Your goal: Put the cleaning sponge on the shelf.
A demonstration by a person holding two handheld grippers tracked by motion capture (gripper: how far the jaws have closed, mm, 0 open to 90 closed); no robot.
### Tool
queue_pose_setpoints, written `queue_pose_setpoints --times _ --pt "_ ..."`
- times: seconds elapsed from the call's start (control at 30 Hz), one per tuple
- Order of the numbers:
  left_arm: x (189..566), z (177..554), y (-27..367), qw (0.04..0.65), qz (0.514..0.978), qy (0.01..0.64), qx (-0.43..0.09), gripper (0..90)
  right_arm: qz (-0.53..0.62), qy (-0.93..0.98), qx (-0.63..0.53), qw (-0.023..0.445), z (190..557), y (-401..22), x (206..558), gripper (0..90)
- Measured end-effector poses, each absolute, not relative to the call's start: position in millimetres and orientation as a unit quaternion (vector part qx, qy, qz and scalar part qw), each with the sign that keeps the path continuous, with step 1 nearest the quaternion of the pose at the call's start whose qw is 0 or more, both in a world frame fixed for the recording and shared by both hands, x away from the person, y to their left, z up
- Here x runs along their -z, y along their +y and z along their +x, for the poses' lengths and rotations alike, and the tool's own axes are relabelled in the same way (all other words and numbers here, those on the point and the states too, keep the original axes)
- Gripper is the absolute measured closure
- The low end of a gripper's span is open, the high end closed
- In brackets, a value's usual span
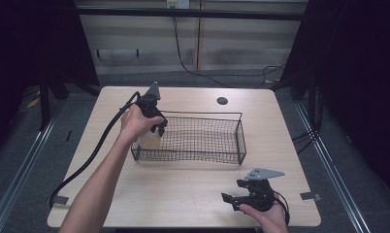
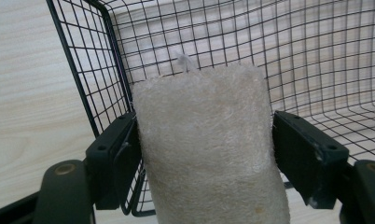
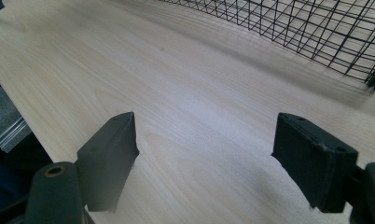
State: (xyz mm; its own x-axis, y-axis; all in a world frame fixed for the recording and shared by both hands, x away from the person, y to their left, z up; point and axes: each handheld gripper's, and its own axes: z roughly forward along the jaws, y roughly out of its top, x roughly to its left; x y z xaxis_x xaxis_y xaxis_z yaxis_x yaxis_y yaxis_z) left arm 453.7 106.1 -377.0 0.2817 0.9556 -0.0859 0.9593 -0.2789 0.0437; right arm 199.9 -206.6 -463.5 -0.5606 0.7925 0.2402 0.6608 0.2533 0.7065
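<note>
— What has the left claw [image 2: 202, 154] got?
— A fuzzy cream sponge [image 2: 209, 149], squeezed tight, at the black wire basket's [image 1: 222, 138] left end.
— And the right claw [image 3: 204, 158]?
— Wide open, empty, over the pale wood surface [image 3: 176, 93], near right.

A pale wooden table [image 1: 183, 194] stands in a dim room on a grey floor [image 1: 18, 160]. Behind the table runs a light panelled wall [image 1: 135, 34], with a black cable [image 1: 183, 58] hanging down it. Dark curtains [image 1: 358, 73] flank the table.
</note>
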Motion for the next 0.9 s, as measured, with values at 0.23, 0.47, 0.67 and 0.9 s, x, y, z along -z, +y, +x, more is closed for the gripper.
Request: queue_pose_setpoints --times 0.23,0.47,0.67,0.9 --pt "386 456 110 0.041 0.801 0.596 0.032 26.3 0.459 0.787 -0.403 0.084 200 -207 464 21.6" --pt "395 455 110 0.034 0.803 0.595 0.024 26.2 0.460 0.788 -0.401 0.082 200 -206 464 21.5" --pt "406 456 111 0.025 0.802 0.596 0.024 26.1 0.460 0.788 -0.400 0.081 200 -206 464 21.5" --pt "414 453 103 0.020 0.807 0.590 0.020 26.1 0.460 0.789 -0.400 0.080 200 -205 464 21.5"
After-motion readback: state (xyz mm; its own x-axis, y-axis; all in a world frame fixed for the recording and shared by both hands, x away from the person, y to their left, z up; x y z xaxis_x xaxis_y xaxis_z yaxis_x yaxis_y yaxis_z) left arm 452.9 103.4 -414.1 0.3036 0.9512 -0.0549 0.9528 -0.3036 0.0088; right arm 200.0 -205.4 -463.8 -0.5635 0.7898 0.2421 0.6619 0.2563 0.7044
